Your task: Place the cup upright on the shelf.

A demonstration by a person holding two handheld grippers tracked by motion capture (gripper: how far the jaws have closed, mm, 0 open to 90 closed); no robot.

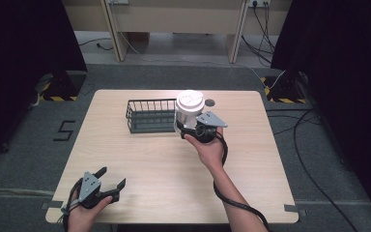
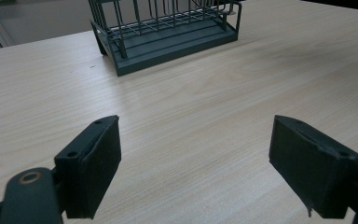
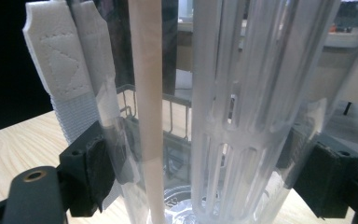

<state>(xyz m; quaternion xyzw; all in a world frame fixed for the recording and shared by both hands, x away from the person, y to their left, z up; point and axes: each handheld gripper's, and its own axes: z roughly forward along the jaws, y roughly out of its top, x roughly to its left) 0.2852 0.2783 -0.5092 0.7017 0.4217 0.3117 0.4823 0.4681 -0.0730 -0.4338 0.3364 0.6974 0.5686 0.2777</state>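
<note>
A clear plastic bottle (image 1: 190,108) with a white lid is held upright just above the table, at the right end of a dark wire basket (image 1: 149,116). My right gripper (image 1: 187,128) is shut on its lower body. In the right gripper view the bottle (image 3: 242,116) stands between the jaws, with a straw (image 3: 147,93) and a slotted insert inside and a white strap (image 3: 70,70) on its left. My right gripper (image 3: 205,172) has a pad on each side of it. My left gripper (image 1: 112,176) rests open near the table's front left corner, its jaws (image 2: 196,158) wide apart over bare wood, pointing toward the basket (image 2: 168,32).
The wooden table (image 1: 174,183) has a small dark round spot (image 1: 209,102) near its far edge, behind the bottle. Black curtains stand at both sides. Cables (image 1: 299,145) run over the grey floor to the right.
</note>
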